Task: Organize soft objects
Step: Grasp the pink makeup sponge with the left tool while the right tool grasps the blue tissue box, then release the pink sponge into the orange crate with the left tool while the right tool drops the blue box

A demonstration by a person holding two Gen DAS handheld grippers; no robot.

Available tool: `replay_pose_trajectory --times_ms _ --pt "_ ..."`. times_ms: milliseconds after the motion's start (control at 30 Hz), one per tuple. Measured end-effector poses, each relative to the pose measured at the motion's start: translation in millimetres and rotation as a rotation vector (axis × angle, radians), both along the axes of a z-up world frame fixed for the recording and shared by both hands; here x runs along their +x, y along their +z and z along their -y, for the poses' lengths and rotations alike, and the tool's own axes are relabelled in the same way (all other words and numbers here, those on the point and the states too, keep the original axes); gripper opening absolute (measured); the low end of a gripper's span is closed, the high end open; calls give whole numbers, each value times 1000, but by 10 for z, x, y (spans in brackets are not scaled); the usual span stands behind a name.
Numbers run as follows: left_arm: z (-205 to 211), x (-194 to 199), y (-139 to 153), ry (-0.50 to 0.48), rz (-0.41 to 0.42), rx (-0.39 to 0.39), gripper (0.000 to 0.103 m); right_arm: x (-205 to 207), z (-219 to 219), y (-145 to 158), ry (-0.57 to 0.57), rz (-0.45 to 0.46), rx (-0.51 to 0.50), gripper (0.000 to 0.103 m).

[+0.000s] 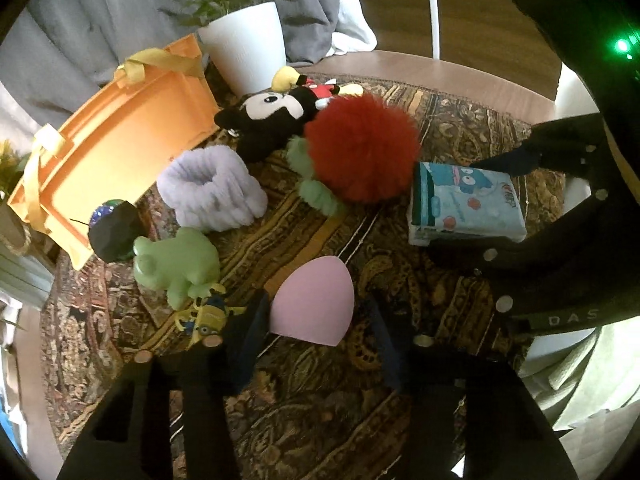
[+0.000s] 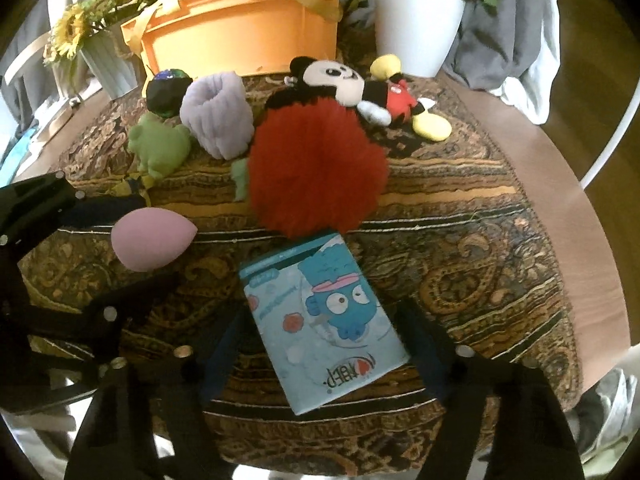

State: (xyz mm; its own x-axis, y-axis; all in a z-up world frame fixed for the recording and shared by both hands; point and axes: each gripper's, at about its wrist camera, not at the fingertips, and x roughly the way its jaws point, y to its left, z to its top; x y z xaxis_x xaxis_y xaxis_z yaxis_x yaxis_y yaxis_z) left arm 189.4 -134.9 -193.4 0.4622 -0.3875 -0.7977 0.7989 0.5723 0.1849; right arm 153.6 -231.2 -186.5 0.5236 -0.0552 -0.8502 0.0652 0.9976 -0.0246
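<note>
My left gripper (image 1: pixel 316 324) is open around a pink egg-shaped sponge (image 1: pixel 314 300), also in the right wrist view (image 2: pixel 150 238); the left finger touches it, the right stands apart. My right gripper (image 2: pixel 324 340) is open on either side of a light blue tissue pack (image 2: pixel 326 328), also in the left wrist view (image 1: pixel 466 204). Behind lie a red pompom (image 2: pixel 316 176), a Mickey plush (image 2: pixel 360 88), a lilac fluffy band (image 2: pixel 218 116), a green frog (image 2: pixel 160 146) and a minion toy (image 1: pixel 206 318).
An orange bin (image 2: pixel 240 40) with yellow handles lies at the back of the patterned cloth (image 2: pixel 460 240). A white plant pot (image 2: pixel 418 20), a sunflower vase (image 2: pixel 108 56) and a dark faceted ball (image 2: pixel 166 94) stand near it. The round table edge (image 2: pixel 560 184) curves at right.
</note>
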Motion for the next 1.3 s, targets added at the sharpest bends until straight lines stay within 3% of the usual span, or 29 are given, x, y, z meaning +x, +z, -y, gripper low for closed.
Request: replay_pose_trajectory --times_ms 367,700,1067,1300 --pt "-118 54 62 67 -50 -76 38 -11 -46 50 -20 19 12 66" --pt "-354 102 463 188 -57 -195 38 -79 -65 377 -87 91 44 65" --pt "-749 421 1158 292 41 -325 38 120 -290 1025 -81 249 32 65" --pt "-1023 702 1565 335 144 -379 38 417 -517 1421 -63 379 25 65"
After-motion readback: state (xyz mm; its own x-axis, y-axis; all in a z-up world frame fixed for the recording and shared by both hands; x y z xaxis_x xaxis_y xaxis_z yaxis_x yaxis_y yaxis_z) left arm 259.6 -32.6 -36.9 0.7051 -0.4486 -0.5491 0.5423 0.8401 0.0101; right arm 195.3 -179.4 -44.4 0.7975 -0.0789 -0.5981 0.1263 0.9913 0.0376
